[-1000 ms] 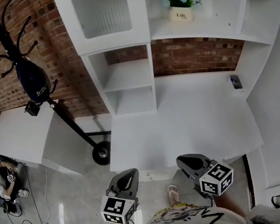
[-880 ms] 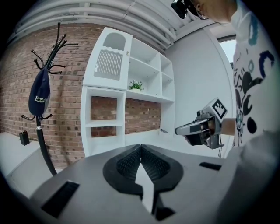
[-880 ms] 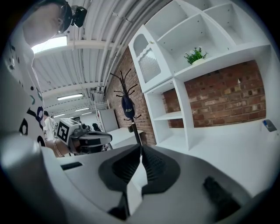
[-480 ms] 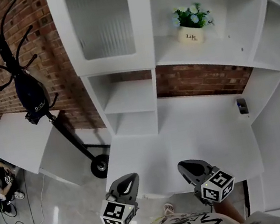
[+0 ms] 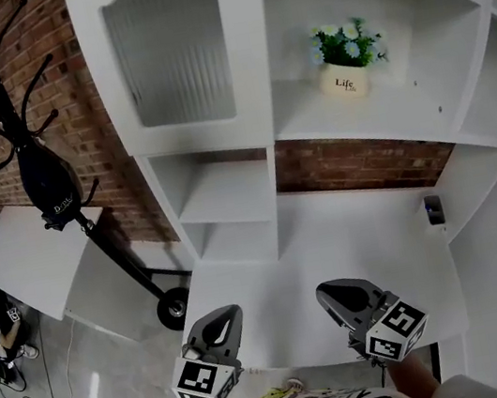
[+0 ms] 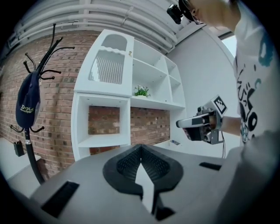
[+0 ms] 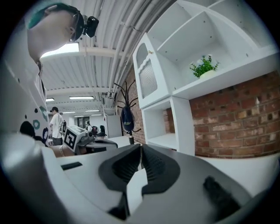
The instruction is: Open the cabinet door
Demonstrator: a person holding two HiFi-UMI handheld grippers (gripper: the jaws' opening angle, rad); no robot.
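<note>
Cabinet door, white, ribbed glass pane, closed, left gripper and right gripper jaws together, empty

Your cabinet door is white with a vertically ribbed pane; the shelves and desk are white too, against a red-brown brick wall. Your left gripper and right gripper are dark grey, with black-and-white square markers.

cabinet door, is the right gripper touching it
Apart. Head view shows the right gripper at the near edge of the desk, the cabinet door well above and beyond it.
</note>
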